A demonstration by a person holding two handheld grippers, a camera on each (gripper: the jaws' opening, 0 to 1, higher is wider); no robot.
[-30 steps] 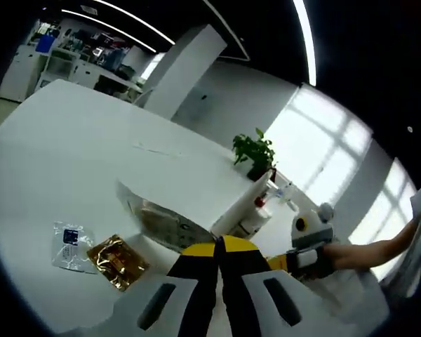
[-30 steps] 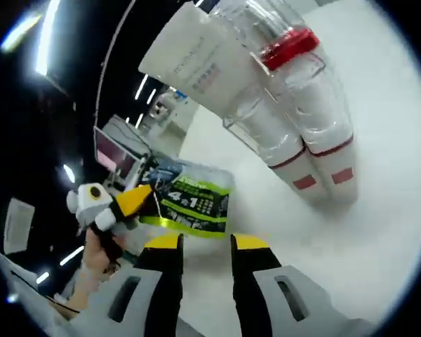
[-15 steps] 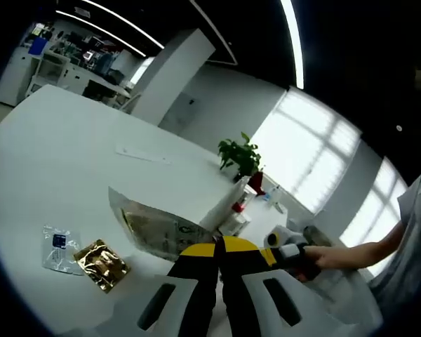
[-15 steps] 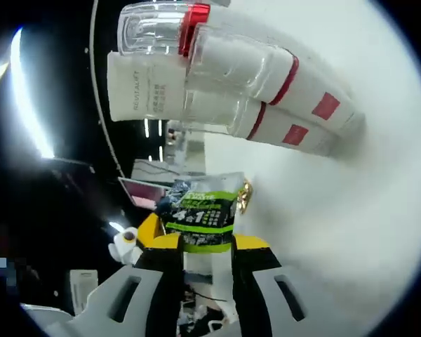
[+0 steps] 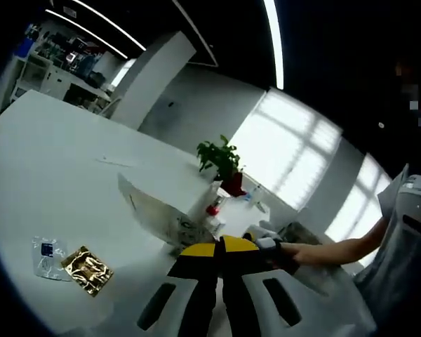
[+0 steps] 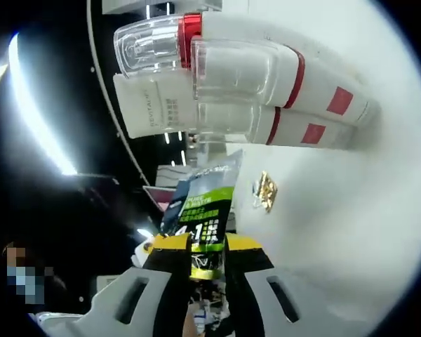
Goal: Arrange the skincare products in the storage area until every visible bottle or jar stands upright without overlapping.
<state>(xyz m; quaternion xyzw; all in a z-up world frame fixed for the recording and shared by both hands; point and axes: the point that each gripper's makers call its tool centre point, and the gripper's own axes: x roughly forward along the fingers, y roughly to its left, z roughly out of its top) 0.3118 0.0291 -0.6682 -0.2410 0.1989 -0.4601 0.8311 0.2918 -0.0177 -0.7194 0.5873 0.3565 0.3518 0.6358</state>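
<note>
A green-and-black pouch [image 6: 205,217] hangs in the air with its lower end between the narrowed jaws of my right gripper [image 6: 207,244]. I cannot see whether they press on it. My left gripper [image 5: 218,246] is shut, and the pouch's silver back [image 5: 161,213] rises just beyond its tips. The right gripper [image 5: 261,242], held by a hand [image 5: 316,253], sits close to the right of them. Two white bottles with red bands and clear caps [image 6: 266,70] stand with a white tube [image 6: 158,112] in a clear holder. The same bottles [image 5: 212,209] stand behind the pouch.
A gold sachet [image 5: 88,268] and a clear sachet with a blue label [image 5: 45,253] lie flat on the white table [image 5: 56,175] at the left. The gold sachet [image 6: 266,191] lies near the bottles. A potted plant [image 5: 221,158] stands further back. A person stands at the right.
The right jaws have drawn closer together around the pouch's lower end. The pouch has turned narrower to the right view. Both cameras have shifted.
</note>
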